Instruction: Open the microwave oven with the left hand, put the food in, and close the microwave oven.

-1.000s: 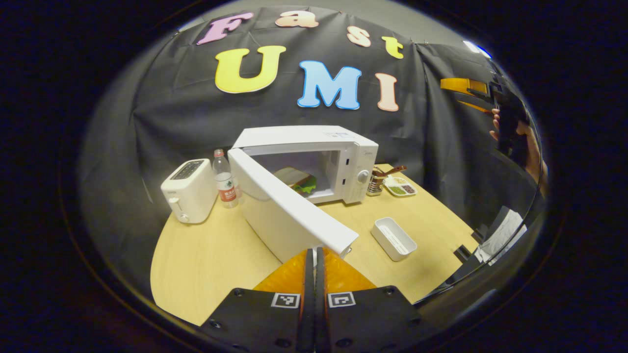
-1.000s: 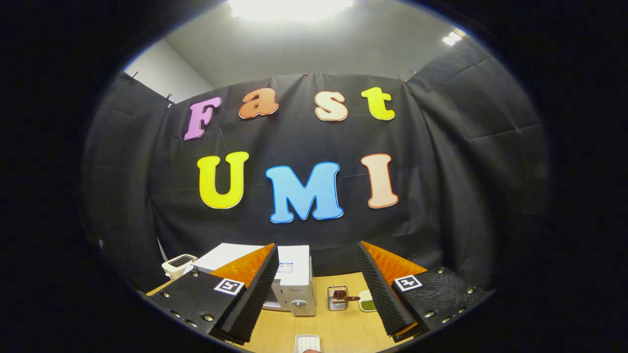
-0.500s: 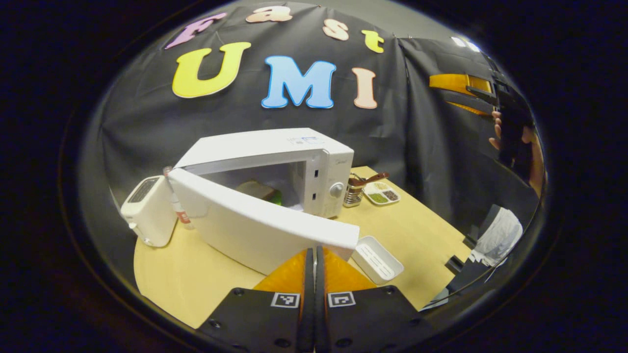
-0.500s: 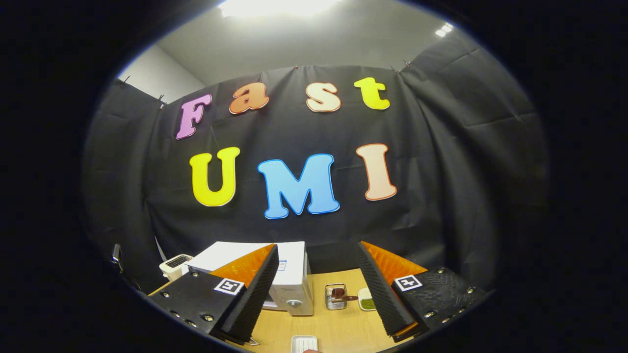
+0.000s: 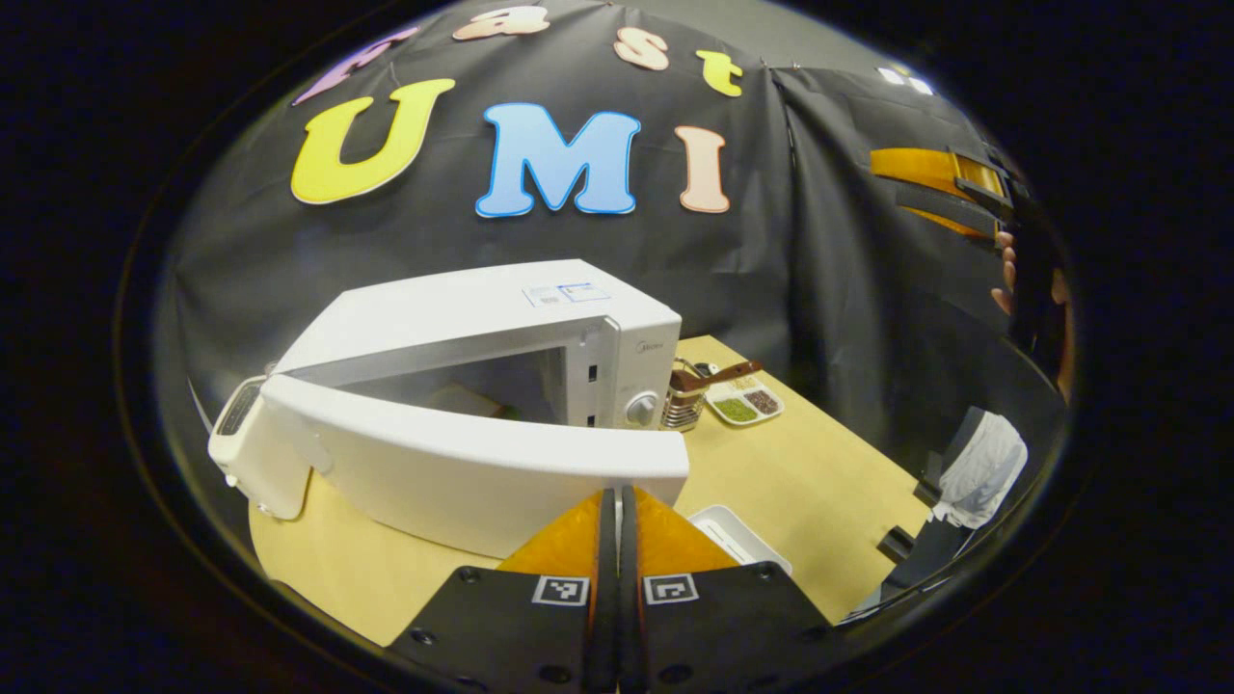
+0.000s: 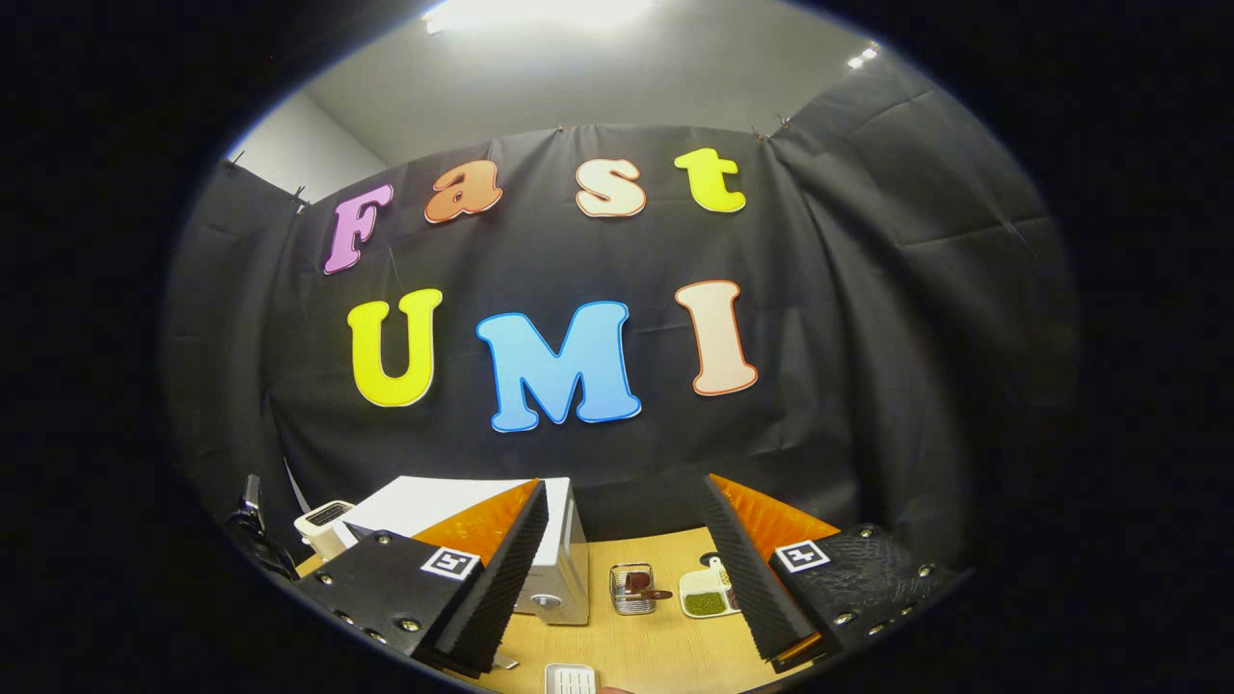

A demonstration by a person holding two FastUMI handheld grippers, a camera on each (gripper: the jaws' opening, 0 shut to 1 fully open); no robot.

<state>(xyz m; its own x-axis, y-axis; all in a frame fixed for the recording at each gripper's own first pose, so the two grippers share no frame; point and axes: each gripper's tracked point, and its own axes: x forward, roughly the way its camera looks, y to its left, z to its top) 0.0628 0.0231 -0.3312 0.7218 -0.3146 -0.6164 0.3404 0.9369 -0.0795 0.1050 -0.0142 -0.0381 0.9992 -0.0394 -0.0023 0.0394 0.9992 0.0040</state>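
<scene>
The food (image 5: pixel 453 397) inside the microwave oven (image 5: pixel 501 328) is largely hidden behind its door (image 5: pixel 463 472); the toaster (image 5: pixel 241 453) is half covered; the white tray (image 6: pixel 571 680) is cut off at the right gripper view's bottom edge.

The left gripper (image 5: pixel 617 501) points forward and slightly down, its two fingers pressed flat together with no gap. The right gripper (image 6: pixel 627 549) is held up high and level, fingers spread wide with nothing between them, a hand (image 5: pixel 1036 289) wrapped around its handle.
</scene>
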